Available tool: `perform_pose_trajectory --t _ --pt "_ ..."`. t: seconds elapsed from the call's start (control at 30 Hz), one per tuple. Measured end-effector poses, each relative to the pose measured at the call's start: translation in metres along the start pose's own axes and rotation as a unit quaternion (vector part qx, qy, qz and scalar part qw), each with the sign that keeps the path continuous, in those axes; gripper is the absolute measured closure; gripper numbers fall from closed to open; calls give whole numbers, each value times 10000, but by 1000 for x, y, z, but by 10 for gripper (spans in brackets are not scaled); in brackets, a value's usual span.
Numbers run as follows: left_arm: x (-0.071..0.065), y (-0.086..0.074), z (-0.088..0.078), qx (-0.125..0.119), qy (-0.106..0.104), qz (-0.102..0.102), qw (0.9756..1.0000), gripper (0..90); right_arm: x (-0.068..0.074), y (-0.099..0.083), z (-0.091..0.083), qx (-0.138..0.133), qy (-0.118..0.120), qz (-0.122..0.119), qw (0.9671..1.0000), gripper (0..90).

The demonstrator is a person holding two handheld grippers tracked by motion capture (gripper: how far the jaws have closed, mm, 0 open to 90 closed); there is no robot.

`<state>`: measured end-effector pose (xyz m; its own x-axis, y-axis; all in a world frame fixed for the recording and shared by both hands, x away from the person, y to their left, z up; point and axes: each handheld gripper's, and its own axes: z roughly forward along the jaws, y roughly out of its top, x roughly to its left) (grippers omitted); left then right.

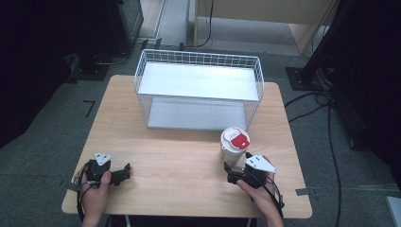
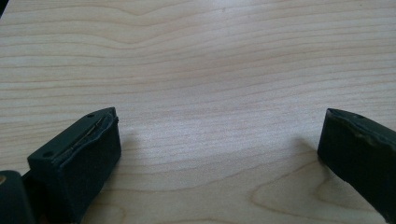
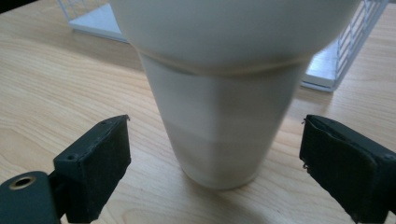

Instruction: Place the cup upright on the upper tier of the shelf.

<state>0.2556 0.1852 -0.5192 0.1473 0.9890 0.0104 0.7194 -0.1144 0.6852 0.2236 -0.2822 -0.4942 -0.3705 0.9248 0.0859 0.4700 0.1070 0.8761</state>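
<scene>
From the high view, the cup (image 1: 234, 145) stands upright on the table (image 1: 179, 156) at centre right of the frame, just in front of the lower right corner of the wire rack (image 1: 198, 87). It is white with a lid bearing a red label. My right gripper (image 1: 235, 171) sits just below the cup in the frame, jaws pointed at it. My left gripper (image 1: 124, 173) rests low on the table at lower left, well apart from everything.

In the left gripper view I see bare wood grain between the two jaws, which stand wide apart with nothing between them.

In the right gripper view the cup (image 3: 222, 116) rises in the centre of the frame, its base on the wood between the two spread jaws; neither pad touches it yet. The wall tapers toward the foot, and a wider lid rim overhangs at the top of the frame. The rack (image 3: 348, 42) shows at the upper corners.

My judgement: this looks like a thin paper or plastic cup, light, smooth and easily crushed, and whether it is full I cannot tell. I would take it on the wall below the rim, above the narrow foot, with a gentle squeeze. With that taper, too loose a grip could let it slide down, and too hard a one could buckle the wall or pop the lid.
</scene>
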Motion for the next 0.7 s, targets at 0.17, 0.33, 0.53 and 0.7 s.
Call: perform_pose_trajectory --t 0.17,0.33,0.53,0.7 --pt "0 0 0 -1 0 -1 10000 0 3 3 4 -334 -76 141 9993 140" --pt "0 0 0 0 0 -1 10000 0 2 4 10 -447 -143 267 9985 143" --pt "0 0 0 0 0 -1 10000 0 0 4 17 -472 -147 348 9982 138" --pt "0 0 0 1 0 -1 10000 0 -1 3 21 -555 -141 355 9977 118"
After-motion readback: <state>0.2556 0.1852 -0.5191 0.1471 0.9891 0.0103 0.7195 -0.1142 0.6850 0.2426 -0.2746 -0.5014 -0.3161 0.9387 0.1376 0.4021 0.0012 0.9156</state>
